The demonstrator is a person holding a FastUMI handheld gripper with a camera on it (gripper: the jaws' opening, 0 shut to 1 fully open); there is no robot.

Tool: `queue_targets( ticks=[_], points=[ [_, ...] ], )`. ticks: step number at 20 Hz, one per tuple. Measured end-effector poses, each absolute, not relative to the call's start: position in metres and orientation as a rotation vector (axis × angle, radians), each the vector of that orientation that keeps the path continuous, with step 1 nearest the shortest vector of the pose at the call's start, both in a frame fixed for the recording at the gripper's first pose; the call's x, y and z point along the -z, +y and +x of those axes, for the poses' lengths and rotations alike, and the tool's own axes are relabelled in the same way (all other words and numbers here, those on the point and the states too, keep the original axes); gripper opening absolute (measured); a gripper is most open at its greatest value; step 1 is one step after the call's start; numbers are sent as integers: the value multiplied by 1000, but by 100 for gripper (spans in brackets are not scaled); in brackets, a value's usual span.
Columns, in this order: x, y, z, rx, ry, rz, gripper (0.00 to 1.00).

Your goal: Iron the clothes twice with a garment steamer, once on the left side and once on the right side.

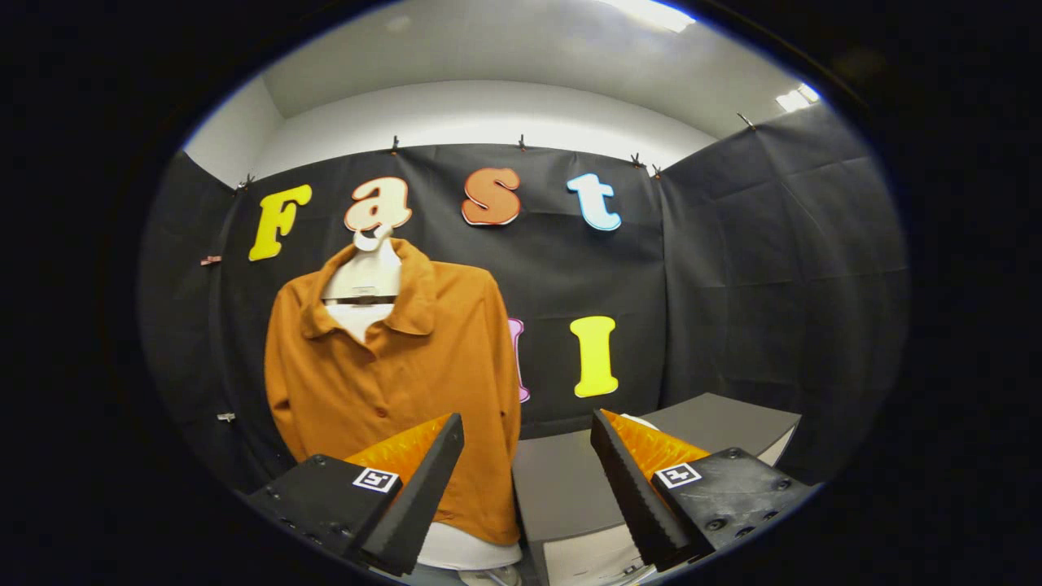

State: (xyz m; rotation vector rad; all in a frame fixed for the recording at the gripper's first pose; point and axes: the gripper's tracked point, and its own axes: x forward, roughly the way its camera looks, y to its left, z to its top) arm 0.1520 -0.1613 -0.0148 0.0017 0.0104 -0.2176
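A: Hanging on a white dress form (362, 281) against the booth wall, the orange button-up shirt (407, 358) is kept upright so each side can be steamed.

B: How is the hand-held gripper (527, 488) held?

A: Its fingers are spread wide with nothing between them. The shirt is seen just beyond the left finger (419, 488), the grey worktop (562, 480) beyond the gap. No garment steamer can be made out.

fingers (527, 456) apart, gap free | ahead-left: shirt (407, 366) | ahead-right: table (716, 427), likely close
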Motion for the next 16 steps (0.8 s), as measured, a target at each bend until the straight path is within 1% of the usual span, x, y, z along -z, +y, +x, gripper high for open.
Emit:
queue_targets(
  ticks=[6,10,16],
  points=[
    [35,-252,199,287,77,5,98],
    [65,-303,226,320,164,8,98],
    [113,-352,262,321,295,47,99]
  ],
)
